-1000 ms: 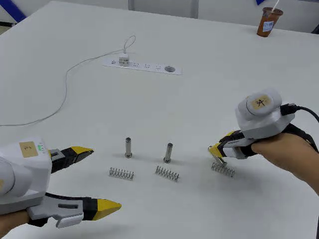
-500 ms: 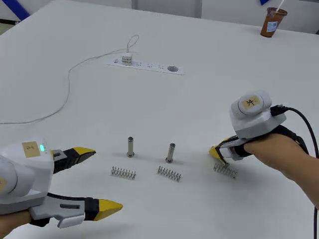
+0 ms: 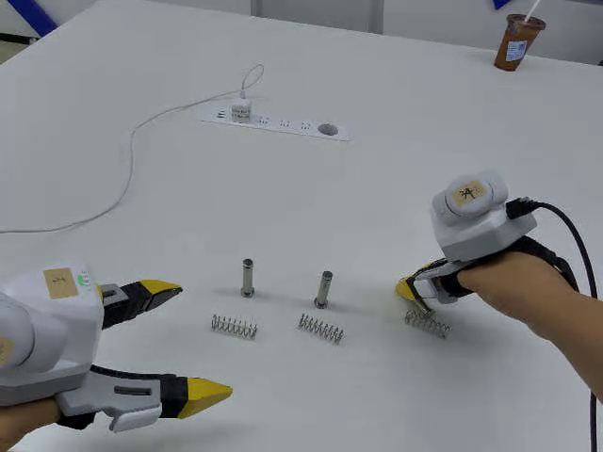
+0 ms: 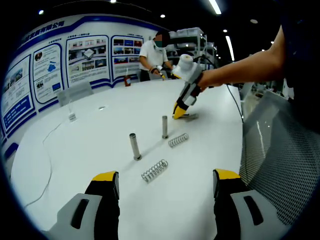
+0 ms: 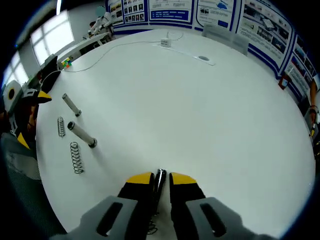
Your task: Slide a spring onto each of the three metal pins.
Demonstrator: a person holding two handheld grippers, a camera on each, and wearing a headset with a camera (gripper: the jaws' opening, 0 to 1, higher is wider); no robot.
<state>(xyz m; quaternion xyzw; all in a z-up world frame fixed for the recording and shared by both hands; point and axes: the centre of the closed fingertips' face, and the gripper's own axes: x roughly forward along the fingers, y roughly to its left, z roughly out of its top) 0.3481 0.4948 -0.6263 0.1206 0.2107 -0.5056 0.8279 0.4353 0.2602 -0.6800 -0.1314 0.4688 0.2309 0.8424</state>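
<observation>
White tabletop [image 3: 396, 188] is carrying everything, and the action is sitting over on the right. The right hand-held gripper [image 3: 411, 290] is working down low at the surface, its yellow-tipped jaws drawn in tight on the third pin [image 5: 160, 176], which is showing in the right gripper view as a slim metal rod pinched between them. The right spring [image 3: 427, 323] is lying flat just beside those tips on the near side; whether it is touching the pin I cannot tell.

The other two are standing upright by themselves, the left pin [image 3: 248, 278] and the middle pin [image 3: 324, 289], near each other. In front of each, a coil is lying on its side: the left spring [image 3: 233, 327] and the middle spring [image 3: 320, 329], each a little apart from its pin and off it.

Down at the near left, the left hand-held gripper [image 3: 187, 339] is hovering with its jaws spread wide and gripping nothing, well apart from the left spring.

Farther back, a power strip [image 3: 275, 124] is lying flat with a white cable [image 3: 130, 160] trailing off to the left, and a brown drink cup [image 3: 514, 40] with a straw is standing at the far right edge.
</observation>
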